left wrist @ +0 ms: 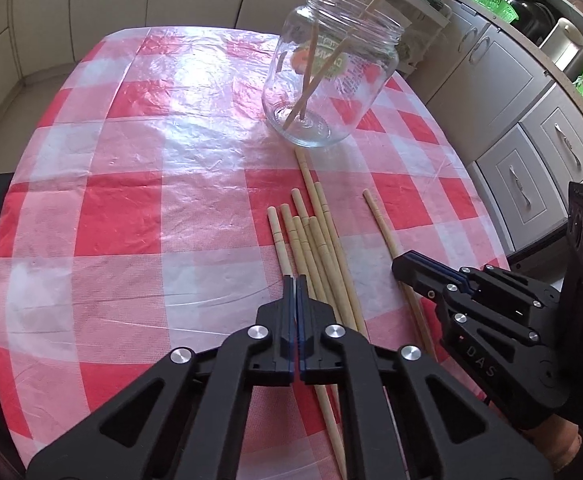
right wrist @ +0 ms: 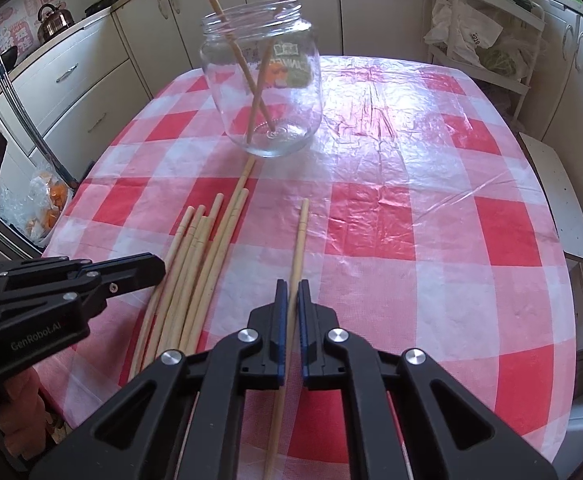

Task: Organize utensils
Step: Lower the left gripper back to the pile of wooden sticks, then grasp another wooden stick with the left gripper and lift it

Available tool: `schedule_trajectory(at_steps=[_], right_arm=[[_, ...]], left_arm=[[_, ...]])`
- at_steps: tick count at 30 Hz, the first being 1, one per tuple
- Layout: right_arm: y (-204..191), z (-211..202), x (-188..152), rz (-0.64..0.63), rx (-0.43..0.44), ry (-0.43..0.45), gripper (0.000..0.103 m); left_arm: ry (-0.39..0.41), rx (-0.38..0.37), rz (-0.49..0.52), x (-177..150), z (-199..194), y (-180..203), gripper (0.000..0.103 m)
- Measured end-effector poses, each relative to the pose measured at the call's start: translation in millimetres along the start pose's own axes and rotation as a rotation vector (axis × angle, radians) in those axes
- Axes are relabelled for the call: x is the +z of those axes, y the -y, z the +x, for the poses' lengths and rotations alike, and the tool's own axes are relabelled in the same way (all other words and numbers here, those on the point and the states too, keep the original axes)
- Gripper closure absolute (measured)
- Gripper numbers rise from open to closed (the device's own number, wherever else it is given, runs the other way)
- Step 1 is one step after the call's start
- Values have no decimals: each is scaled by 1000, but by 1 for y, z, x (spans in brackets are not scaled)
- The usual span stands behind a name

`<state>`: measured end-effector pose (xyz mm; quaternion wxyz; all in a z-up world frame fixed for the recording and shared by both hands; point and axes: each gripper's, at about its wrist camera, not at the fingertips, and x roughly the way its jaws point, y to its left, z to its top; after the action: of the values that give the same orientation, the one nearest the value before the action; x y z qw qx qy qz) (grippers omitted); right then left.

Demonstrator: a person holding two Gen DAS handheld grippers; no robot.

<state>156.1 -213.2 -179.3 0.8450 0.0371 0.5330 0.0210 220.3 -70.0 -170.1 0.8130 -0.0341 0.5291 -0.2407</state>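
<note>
A clear glass jar (left wrist: 331,72) stands on the red-and-white checked tablecloth (left wrist: 131,208) with two wooden chopsticks leaning inside; it also shows in the right wrist view (right wrist: 267,84). Several chopsticks (left wrist: 315,248) lie in a loose bundle in front of it (right wrist: 199,264). One chopstick (right wrist: 299,248) lies apart to the right. My right gripper (right wrist: 291,286) has its jaws narrowly apart around this single chopstick, low over the cloth; it shows from the side in the left wrist view (left wrist: 401,268). My left gripper (left wrist: 295,280) is shut and empty above the near end of the bundle.
Kitchen cabinets and drawers (left wrist: 531,152) line the right side. A wire rack with bags (right wrist: 487,40) stands behind the table. A bag of orange items (right wrist: 43,208) sits on the floor at the left. A kettle (right wrist: 53,20) stands on the counter.
</note>
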Motion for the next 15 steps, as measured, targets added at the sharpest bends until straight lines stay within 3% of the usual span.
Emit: schedule_trajectory(at_steps=[9,15], right_arm=[[0,-1,2,2,5,3,96],[0,1,4,-10,-11,11,79]], left_arm=[[-17,18,-16,8,-1,-9,102],[-16,25,3,9,0,1,101]])
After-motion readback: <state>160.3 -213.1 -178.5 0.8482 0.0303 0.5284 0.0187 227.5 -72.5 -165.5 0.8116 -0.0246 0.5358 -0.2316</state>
